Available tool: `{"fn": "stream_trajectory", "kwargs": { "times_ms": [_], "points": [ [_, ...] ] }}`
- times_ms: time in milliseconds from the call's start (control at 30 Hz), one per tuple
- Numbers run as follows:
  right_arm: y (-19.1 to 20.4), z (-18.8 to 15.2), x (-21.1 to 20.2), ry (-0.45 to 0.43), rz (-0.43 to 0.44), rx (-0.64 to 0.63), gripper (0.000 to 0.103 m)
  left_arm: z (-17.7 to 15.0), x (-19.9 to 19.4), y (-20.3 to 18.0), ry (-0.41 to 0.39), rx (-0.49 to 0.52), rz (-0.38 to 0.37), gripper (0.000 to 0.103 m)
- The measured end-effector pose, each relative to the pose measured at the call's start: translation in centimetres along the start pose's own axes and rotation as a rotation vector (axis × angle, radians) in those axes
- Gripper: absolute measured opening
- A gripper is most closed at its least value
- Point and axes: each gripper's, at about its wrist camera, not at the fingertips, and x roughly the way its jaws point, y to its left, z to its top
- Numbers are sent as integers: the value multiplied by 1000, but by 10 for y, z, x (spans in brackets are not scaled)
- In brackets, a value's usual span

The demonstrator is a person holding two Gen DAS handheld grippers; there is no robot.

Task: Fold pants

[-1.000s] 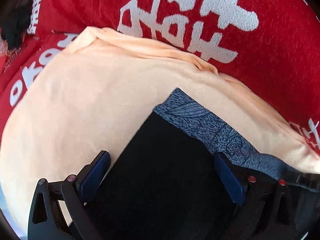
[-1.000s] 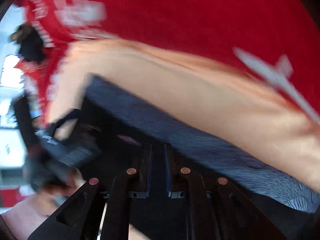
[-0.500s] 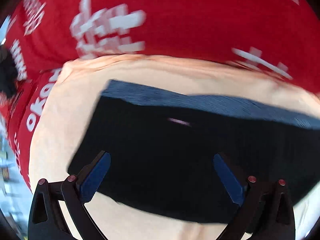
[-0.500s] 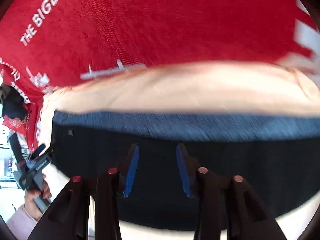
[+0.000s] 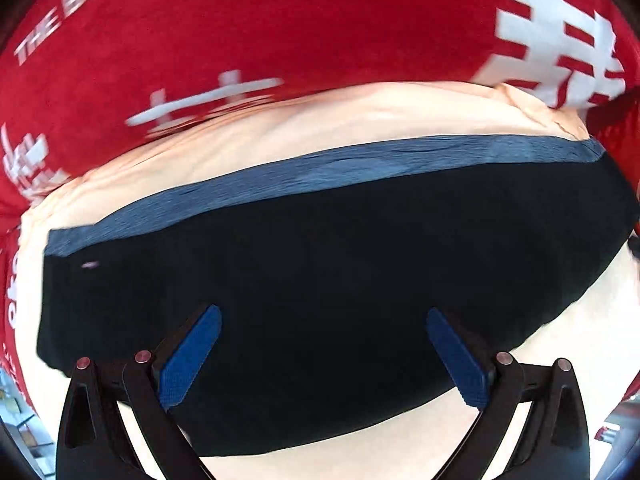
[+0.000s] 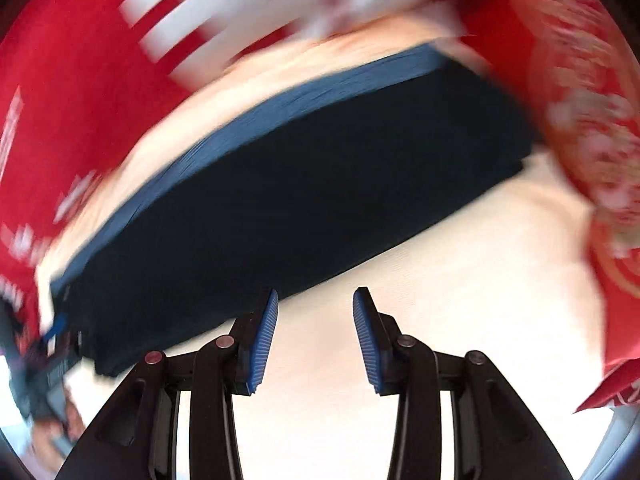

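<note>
The black pants (image 5: 328,264) lie folded flat in a long rectangle on a peach cloth (image 5: 360,120), with a blue patterned band (image 5: 320,172) along the far edge. My left gripper (image 5: 324,320) is open and empty above the pants' near half. In the right wrist view the pants (image 6: 304,184) run diagonally, blurred by motion. My right gripper (image 6: 316,300) is open and empty just off the pants' near edge, over the peach cloth (image 6: 460,280). The left gripper (image 6: 44,360) shows at that view's lower left.
A red cloth with white lettering (image 5: 280,20) covers the surface beyond and beside the peach cloth, and shows too in the right wrist view (image 6: 72,80). The table's edge and the room show at the bottom corners.
My right gripper opened, let go of the pants and drew back off their near edge. My left gripper stayed open and swung so the whole folded pants show.
</note>
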Motion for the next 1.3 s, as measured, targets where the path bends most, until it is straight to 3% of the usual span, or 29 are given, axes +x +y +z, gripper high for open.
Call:
{"fn": "stream_trajectory", "kwargs": {
  "times_ms": [33,67,267,333,400,533,700,833,1067,1300],
  "points": [
    [-8,6,-1,-27,-12,11,26,2,2,-6,2,-1,-8,103],
    [-20,16,-2,-56,-24,17,22,6,6,-17,3,-2,-18,103],
    [-57,54,21,-73,-106,-22,22,10,27,-52,49,19,14,103],
    [-60,56,28,-73,-124,-38,10,9,28,-51,40,17,9,103],
    [-63,57,24,-92,-161,-67,7,9,29,-48,48,13,0,103],
    [-66,57,16,-100,-264,-73,13,12,30,-47,67,0,-1,103],
    [-67,38,3,-28,6,15,13,17,33,-52,67,1,13,103],
    [-42,6,6,50,126,-13,13,14,34,-53,74,-16,7,103],
    [-18,-41,22,169,209,1,13,13,34,-47,73,-40,-20,103],
    [-13,-57,24,204,255,26,14,17,33,-50,75,-40,-23,103]
  ]
}}
